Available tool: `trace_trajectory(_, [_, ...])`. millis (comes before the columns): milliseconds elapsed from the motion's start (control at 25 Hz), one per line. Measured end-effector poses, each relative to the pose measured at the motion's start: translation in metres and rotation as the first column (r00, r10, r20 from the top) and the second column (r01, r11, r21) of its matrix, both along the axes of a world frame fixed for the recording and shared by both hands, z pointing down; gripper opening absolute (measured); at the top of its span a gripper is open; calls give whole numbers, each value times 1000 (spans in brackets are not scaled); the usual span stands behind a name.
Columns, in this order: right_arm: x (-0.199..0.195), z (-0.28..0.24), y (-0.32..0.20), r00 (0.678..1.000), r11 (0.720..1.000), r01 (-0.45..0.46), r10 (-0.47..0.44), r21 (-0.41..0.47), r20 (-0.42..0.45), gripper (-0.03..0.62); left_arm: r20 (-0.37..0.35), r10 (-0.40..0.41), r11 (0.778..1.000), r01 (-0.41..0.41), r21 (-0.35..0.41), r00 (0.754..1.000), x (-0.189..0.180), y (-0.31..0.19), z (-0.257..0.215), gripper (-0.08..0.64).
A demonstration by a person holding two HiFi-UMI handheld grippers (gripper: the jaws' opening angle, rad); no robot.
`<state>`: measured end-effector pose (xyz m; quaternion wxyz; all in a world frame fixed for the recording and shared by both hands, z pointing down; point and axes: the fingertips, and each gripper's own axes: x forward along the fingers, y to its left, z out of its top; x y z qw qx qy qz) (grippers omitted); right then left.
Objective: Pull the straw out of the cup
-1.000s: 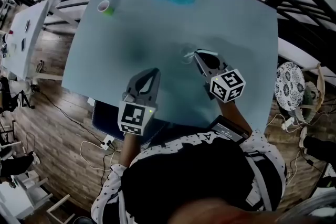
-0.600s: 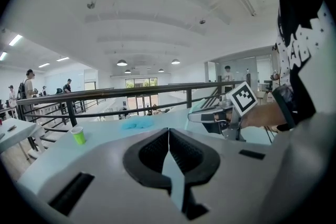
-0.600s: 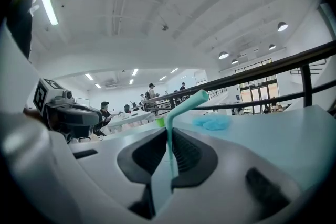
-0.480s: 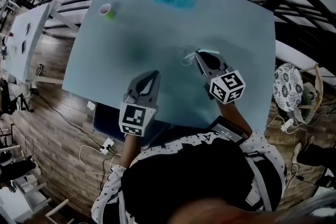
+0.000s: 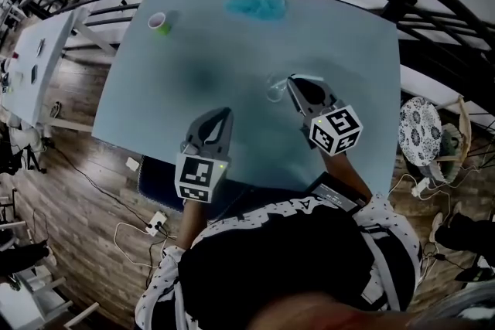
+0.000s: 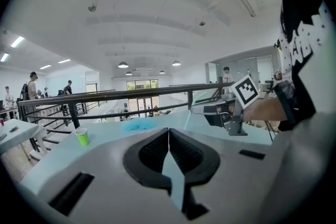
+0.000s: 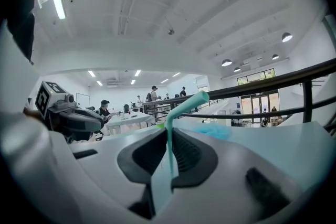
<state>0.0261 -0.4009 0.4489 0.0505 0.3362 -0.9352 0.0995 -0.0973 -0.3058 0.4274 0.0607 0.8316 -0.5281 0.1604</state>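
Observation:
My right gripper is shut on a teal bendy straw that rises between its jaws, its bent top leaning right. In the head view the right gripper is right of centre over the light blue table, its tip beside a clear cup. I cannot tell there whether the straw's lower end is still in the cup. My left gripper hovers near the table's front, shut with nothing in it; in its own view the left gripper shows closed jaws.
A small green cup stands at the table's far left, and a blue cloth lies at the far middle. Dark railings run behind the table. Cables lie on the wooden floor to the left, and a patterned stool is to the right.
Both grippers keep nearly the same places and stay shut. Only the head view has shifted slightly.

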Motion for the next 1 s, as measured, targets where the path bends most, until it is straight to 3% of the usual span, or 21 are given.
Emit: trace_trajectory(1000, [-5,-45,14,1000,996,-25,26,91,-9,46,-37,47,998,-46,39,998,-8,2,-10,14])
